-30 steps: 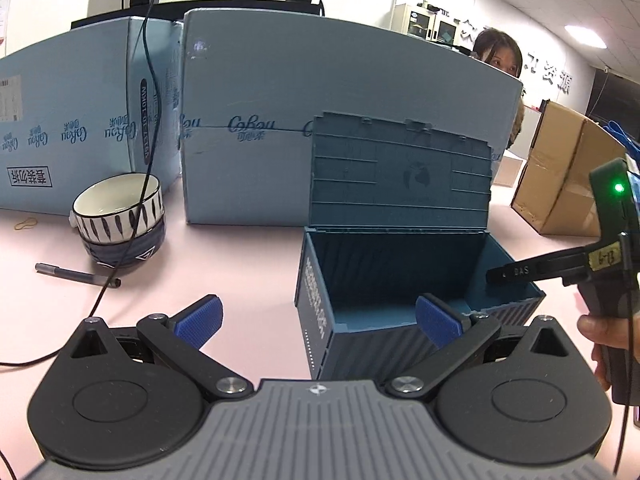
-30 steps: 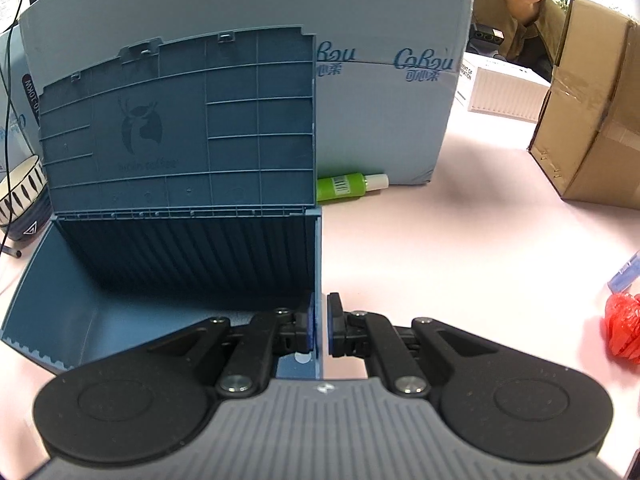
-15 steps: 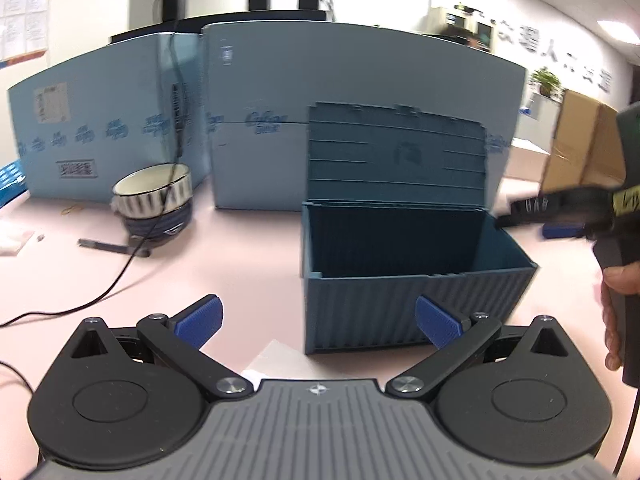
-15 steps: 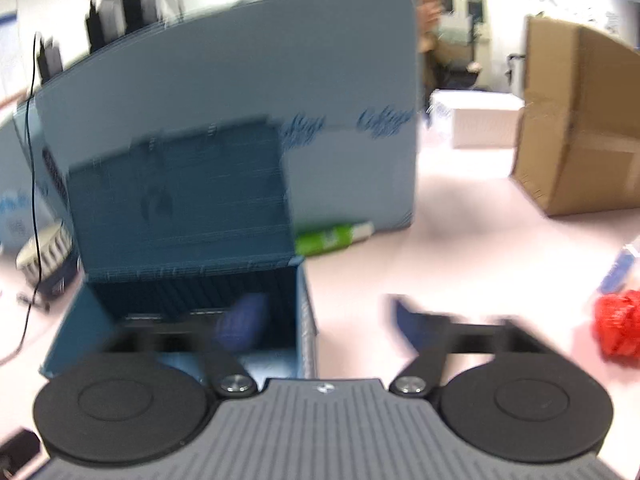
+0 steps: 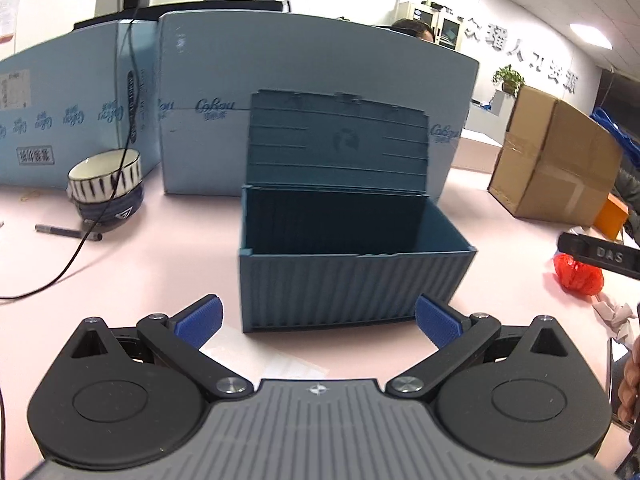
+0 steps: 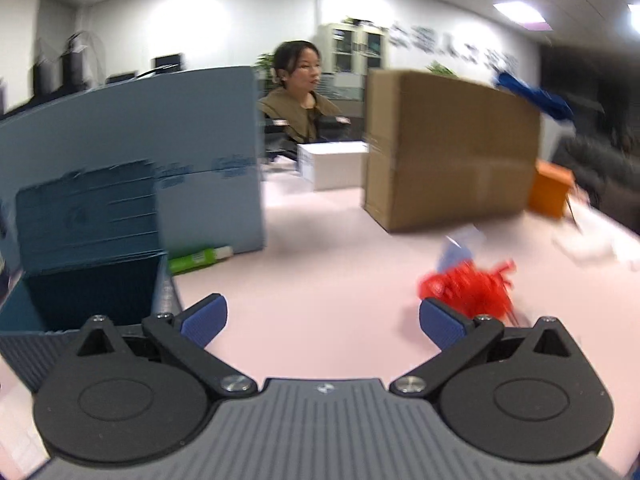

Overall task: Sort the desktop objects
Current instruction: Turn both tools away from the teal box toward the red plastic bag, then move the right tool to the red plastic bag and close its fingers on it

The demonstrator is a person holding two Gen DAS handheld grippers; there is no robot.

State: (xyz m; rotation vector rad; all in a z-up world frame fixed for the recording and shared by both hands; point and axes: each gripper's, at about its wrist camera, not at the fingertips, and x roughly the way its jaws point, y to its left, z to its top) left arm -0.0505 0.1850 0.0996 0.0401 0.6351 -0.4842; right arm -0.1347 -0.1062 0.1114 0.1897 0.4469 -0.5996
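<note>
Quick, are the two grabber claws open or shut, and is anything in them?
Left gripper: open, holding nothing.
Right gripper: open, holding nothing.

The right tool [image 6: 323, 322] is swinging away from the blue storage box [image 6: 86, 280] — a second ago its blue pads were pinched together at the box's right wall, and now they are standing wide apart over the bare pink desk [image 6: 320, 272], with the box sliding off to the left of its view and a red mesh bundle [image 6: 466, 288] coming in just beyond the right pad. The left tool [image 5: 318, 322] is pulling back, so the box [image 5: 348, 276] is sitting farther ahead — clear of its pads.
</note>
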